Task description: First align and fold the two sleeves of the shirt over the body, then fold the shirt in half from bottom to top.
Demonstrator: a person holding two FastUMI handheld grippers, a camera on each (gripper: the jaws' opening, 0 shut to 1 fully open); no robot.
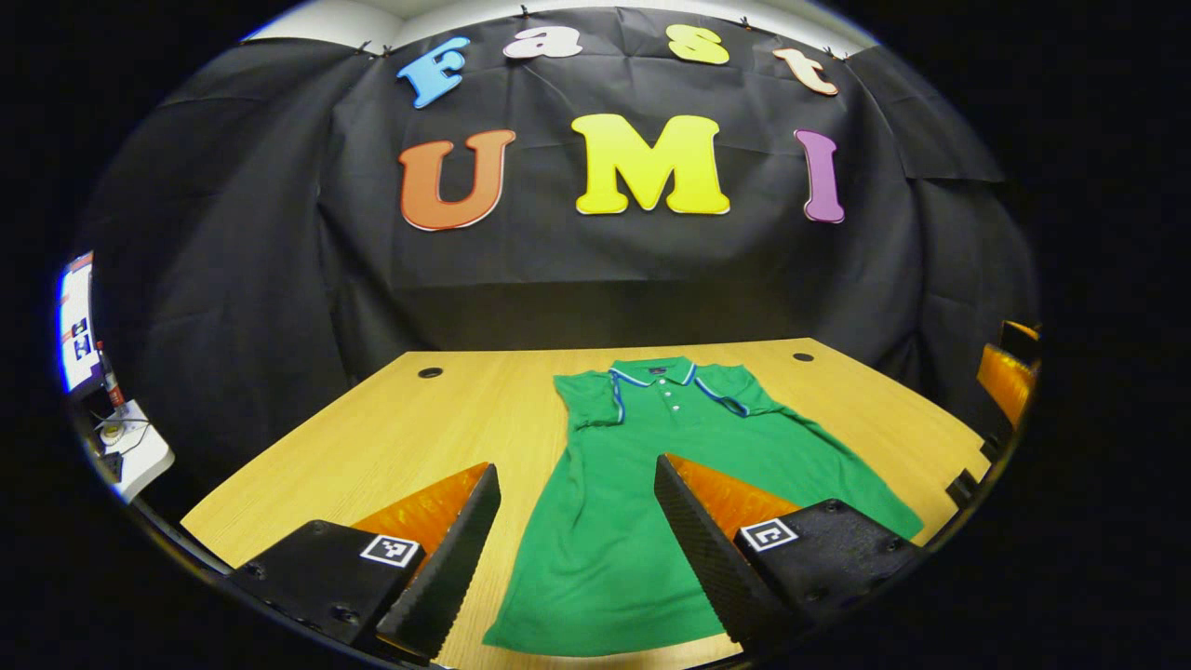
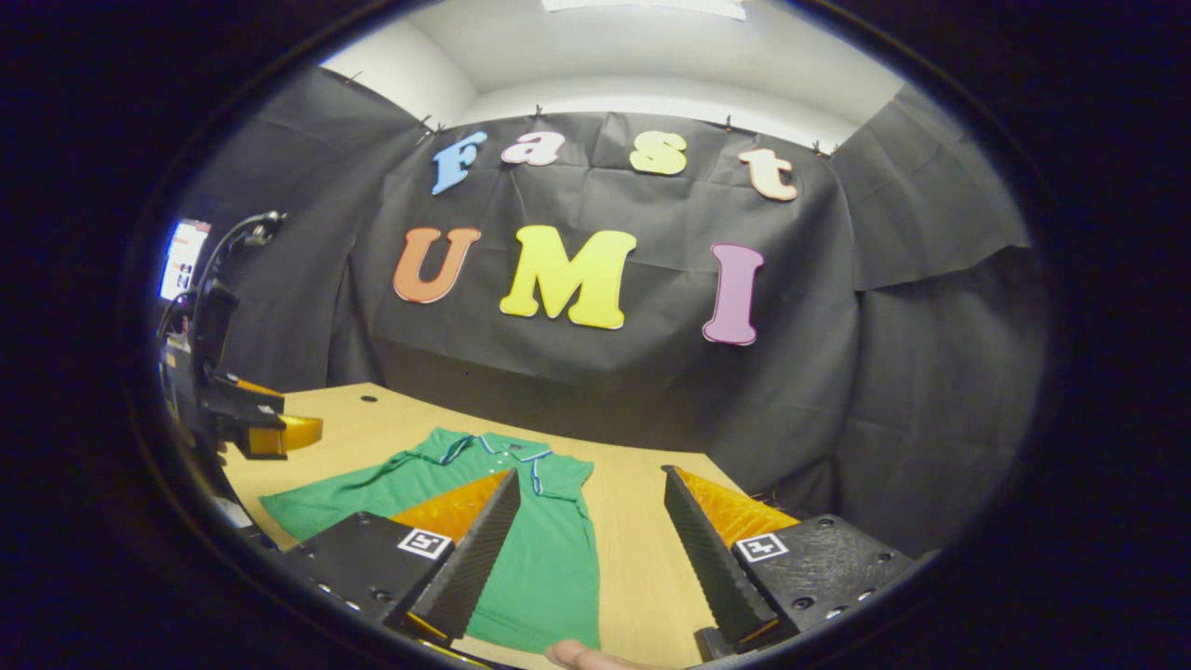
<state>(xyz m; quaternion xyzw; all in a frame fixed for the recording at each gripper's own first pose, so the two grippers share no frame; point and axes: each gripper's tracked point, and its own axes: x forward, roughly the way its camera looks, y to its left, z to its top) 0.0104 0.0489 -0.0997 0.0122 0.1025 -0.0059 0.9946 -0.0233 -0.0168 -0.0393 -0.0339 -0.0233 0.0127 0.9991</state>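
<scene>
1. Left gripper view: left tongs [image 1: 577, 521] spread wide, holding nothing, above the desk [image 1: 372, 428]. Green shirt [image 1: 642, 484] lies flat, collar toward the wall.
2. Right gripper view: right tongs [image 2: 591, 530] wide, empty; shirt [image 2: 540, 558] flat on desk [image 2: 633, 502], left tongs [image 2: 270, 433] beyond it.

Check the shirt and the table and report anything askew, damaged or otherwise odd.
Nothing stands out. The green polo shirt lies flat, front up, on the wooden table, collar toward the booth wall, sleeves not yet folded. The left gripper and right gripper hang open above it, holding nothing.
</scene>
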